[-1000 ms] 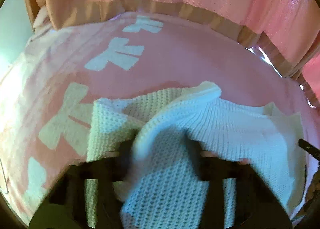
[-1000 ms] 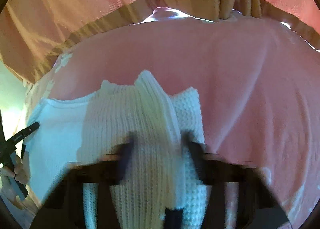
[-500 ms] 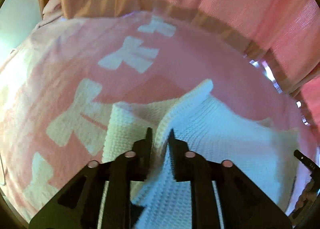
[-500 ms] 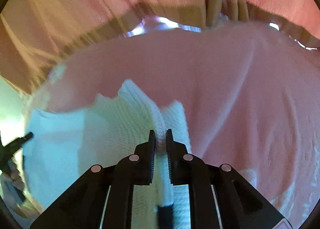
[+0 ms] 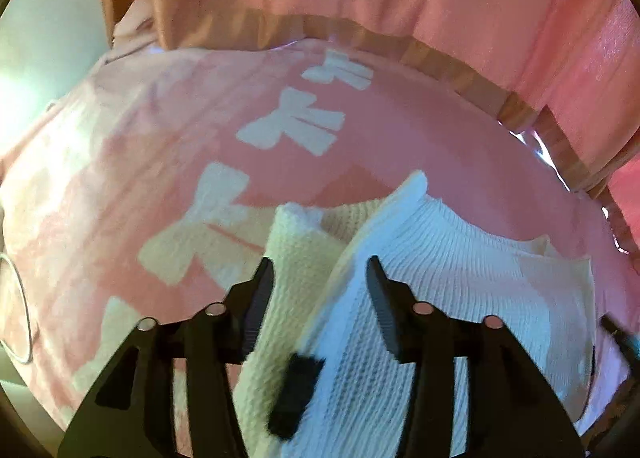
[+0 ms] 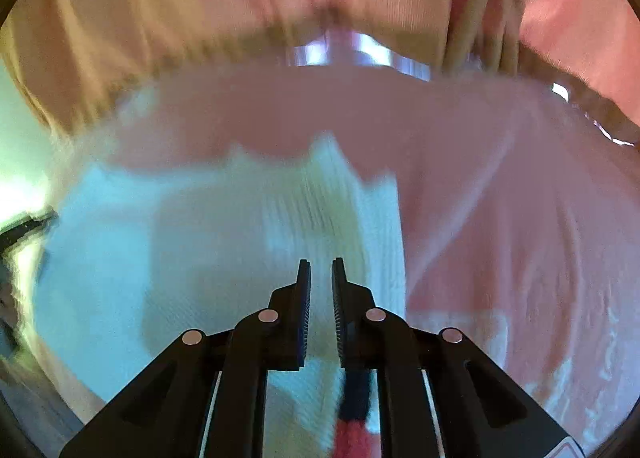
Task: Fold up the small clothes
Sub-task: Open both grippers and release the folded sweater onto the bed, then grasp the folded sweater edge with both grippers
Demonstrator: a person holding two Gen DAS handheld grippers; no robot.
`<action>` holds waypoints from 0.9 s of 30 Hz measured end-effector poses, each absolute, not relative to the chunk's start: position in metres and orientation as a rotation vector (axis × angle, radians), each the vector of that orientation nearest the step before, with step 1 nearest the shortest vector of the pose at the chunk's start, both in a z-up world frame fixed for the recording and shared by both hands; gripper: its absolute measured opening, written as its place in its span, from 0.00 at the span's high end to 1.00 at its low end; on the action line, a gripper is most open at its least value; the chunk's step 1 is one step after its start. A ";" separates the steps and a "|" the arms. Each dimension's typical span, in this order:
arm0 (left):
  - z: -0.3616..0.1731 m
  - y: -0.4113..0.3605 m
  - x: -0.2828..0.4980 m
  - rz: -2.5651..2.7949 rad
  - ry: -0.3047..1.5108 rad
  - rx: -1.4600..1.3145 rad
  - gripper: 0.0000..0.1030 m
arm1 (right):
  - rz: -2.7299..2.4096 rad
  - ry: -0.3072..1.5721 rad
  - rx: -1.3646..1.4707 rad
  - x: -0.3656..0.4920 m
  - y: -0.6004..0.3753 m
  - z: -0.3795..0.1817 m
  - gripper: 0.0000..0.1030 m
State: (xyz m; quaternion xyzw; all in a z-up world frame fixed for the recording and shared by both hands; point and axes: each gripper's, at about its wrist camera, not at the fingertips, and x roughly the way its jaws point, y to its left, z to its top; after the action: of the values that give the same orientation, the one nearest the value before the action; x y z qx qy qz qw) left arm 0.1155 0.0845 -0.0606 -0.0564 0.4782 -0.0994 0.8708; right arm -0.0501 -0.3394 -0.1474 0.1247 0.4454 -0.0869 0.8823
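White waffle-knit small garment (image 5: 440,258) lay partly folded on pink bow-print cloth (image 5: 140,161). Left hand-held gripper (image 5: 320,270) jaws apart, straddling raised fold, likely just releasing it. Right hand-held gripper (image 6: 321,278) nearly together above garment; grip unclear, view blurred.

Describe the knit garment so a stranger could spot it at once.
Start from the pink blanket printed with white bows. Near its front lies the white knit garment, a raised fold between the left gripper's open jaws. It alone is ribbed and white.
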 end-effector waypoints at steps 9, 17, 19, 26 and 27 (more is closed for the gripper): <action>-0.040 0.092 0.064 -0.170 0.901 -0.024 0.44 | -0.118 0.783 0.277 -0.077 -0.304 -0.109 0.89; -0.067 0.071 0.025 -0.208 0.938 0.107 0.43 | -0.164 0.891 0.304 -0.089 -0.282 -0.146 0.88; -0.077 0.069 0.015 -0.200 0.931 0.170 0.43 | -0.222 0.852 0.327 -0.113 -0.285 -0.152 0.79; -0.087 0.072 0.003 -0.165 0.923 0.206 0.34 | -0.276 0.845 0.463 -0.156 -0.295 -0.183 0.45; -0.087 0.071 0.003 -0.164 0.927 0.200 0.33 | -0.272 0.864 0.497 -0.156 -0.297 -0.191 0.45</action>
State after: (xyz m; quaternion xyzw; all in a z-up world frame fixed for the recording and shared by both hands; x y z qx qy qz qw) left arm 0.0029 0.0712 -0.0868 0.0962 0.4456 -0.0788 0.8865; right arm -0.1556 -0.2966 -0.1908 0.2376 0.4132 -0.1301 0.8694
